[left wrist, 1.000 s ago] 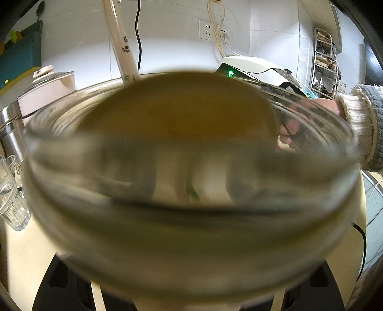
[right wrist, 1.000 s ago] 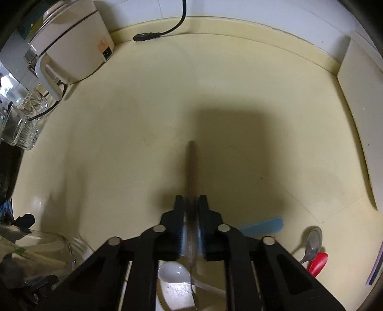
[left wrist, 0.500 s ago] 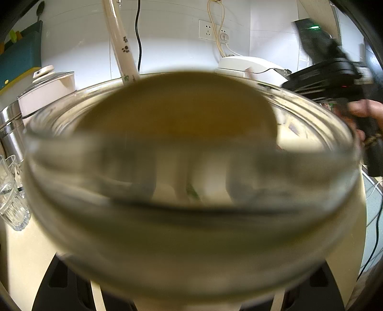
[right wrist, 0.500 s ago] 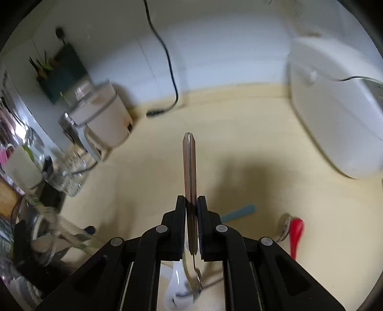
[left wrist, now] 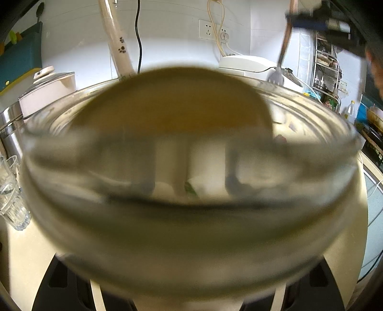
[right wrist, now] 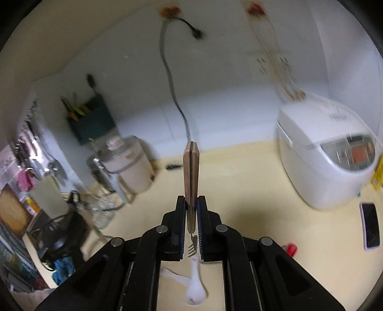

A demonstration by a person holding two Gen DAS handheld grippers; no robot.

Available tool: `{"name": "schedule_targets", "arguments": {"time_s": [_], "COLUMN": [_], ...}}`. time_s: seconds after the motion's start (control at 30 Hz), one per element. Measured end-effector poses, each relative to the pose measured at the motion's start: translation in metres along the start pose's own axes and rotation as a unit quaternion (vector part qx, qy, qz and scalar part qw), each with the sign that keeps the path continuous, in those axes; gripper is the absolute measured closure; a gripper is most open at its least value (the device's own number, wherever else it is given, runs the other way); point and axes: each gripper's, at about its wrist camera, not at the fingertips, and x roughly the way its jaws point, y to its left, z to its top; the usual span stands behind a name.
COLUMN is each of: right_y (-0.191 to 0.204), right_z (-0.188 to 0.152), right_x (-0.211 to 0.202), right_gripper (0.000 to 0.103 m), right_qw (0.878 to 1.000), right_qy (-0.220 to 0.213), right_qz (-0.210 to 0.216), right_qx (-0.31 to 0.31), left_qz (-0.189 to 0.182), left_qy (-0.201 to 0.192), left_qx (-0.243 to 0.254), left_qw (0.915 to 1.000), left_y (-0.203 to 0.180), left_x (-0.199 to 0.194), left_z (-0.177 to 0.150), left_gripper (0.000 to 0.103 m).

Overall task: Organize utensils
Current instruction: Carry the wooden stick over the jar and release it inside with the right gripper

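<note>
A clear glass jar (left wrist: 191,215) fills the left wrist view, and my left gripper (left wrist: 189,172) is shut on it; its dark fingers show blurred through the glass. A white utensil with paw prints (left wrist: 118,43) stands up out of the jar. My right gripper (right wrist: 191,215) is shut on a fork (right wrist: 190,167): the wooden handle points forward and the metal tines hang below the pads. Seen from the left wrist, the right gripper (left wrist: 308,21) is high at the top right, and the fork (left wrist: 283,47) hangs from it above the jar's far rim.
On the cream counter below lie a white spoon (right wrist: 195,291) and a red-handled utensil (right wrist: 290,248). A white rice cooker (right wrist: 330,148) and a phone (right wrist: 370,226) sit right. A beige pot (right wrist: 129,167) and glass tumblers (left wrist: 12,191) stand left.
My right gripper rose from the counter with the fork and tilted up towards the wall. In the left wrist view it climbed to the top right. The jar stayed still.
</note>
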Motion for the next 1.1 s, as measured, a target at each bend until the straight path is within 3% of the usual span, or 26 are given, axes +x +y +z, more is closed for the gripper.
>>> {"name": "schedule_targets", "arguments": {"time_s": [0.23, 0.33, 0.43, 0.67, 0.83, 1.0, 1.1], "right_y": [0.052, 0.072, 0.093, 0.12, 0.114, 0.073, 0.035], "right_z": [0.031, 0.026, 0.011, -0.029, -0.021, -0.01, -0.018], "right_x": [-0.033, -0.025, -0.002, 0.052, 0.043, 0.027, 0.03], "right_gripper": [0.094, 0.094, 0.094, 0.093, 0.071, 0.07, 0.07], "right_qw": [0.994, 0.991, 0.988, 0.975, 0.981, 0.991, 0.992], "right_qy": [-0.03, -0.014, 0.028, 0.129, 0.109, 0.091, 0.115], "right_qz": [0.101, 0.116, 0.122, 0.121, 0.113, 0.076, 0.039], "right_qx": [-0.032, -0.061, -0.088, -0.133, -0.115, -0.066, -0.024], "left_qz": [0.001, 0.0, 0.0, 0.0, 0.0, -0.001, -0.001], "left_qy": [0.0, 0.0, 0.0, 0.0, 0.0, 0.0, 0.0], "left_qx": [0.001, 0.001, 0.001, 0.001, 0.001, 0.001, 0.001], "left_qw": [1.0, 1.0, 1.0, 1.0, 1.0, 1.0, 1.0], "left_y": [-0.003, -0.002, -0.002, -0.002, -0.005, -0.005, -0.005], "left_x": [-0.001, -0.001, -0.001, -0.001, 0.002, 0.003, 0.003], "left_z": [0.001, 0.001, 0.001, 0.001, 0.003, 0.004, 0.004], "left_gripper": [0.031, 0.031, 0.031, 0.031, 0.031, 0.031, 0.031]}}
